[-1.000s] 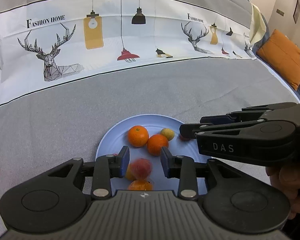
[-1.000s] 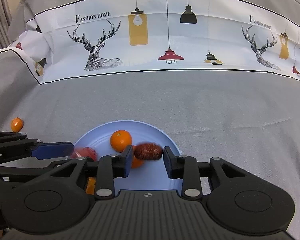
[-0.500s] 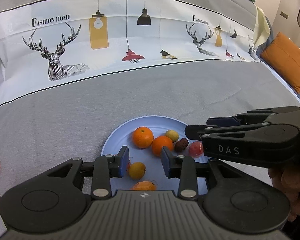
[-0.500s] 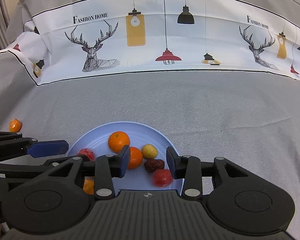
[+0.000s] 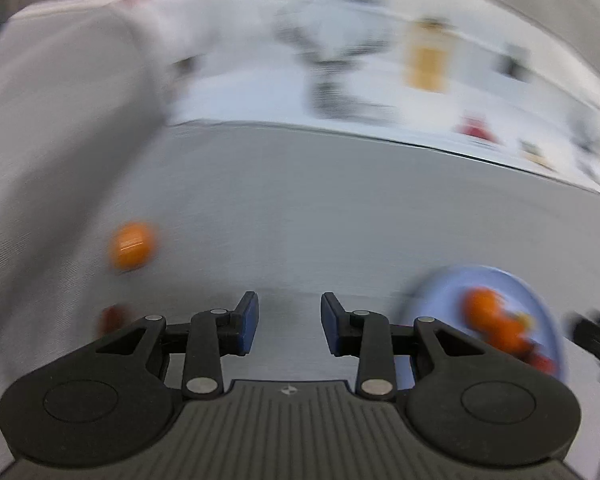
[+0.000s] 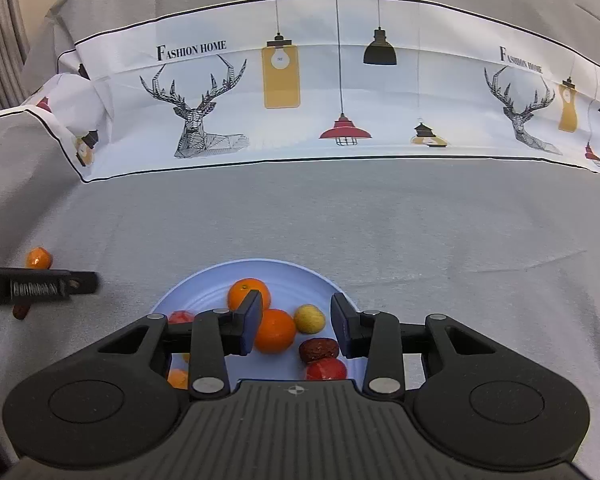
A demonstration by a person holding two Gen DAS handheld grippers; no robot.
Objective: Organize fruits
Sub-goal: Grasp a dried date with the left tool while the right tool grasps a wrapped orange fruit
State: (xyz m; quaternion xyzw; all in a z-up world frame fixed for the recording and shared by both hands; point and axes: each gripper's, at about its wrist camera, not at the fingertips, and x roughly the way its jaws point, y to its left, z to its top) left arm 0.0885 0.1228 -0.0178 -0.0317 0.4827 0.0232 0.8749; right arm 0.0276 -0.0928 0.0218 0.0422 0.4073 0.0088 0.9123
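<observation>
Fruits lie gathered on the blue plate (image 6: 204, 284) at near centre; one orange (image 6: 39, 258) lies apart on the grey bench (image 6: 340, 216), far left. My right tool (image 6: 294, 322) hovers above the plate, partly open, gripping nothing. My left tool (image 5: 287, 322), partly open, empty, is over bare cloth.

Home setting: "Fashion Home" printed tablecloth (image 6: 320, 92), grey curtain (image 6: 0, 32).

Fruits (image 6: 275, 330) heaped on blue plate (image 6: 204, 286), orange (image 6: 39, 258) apart on cloth
</observation>
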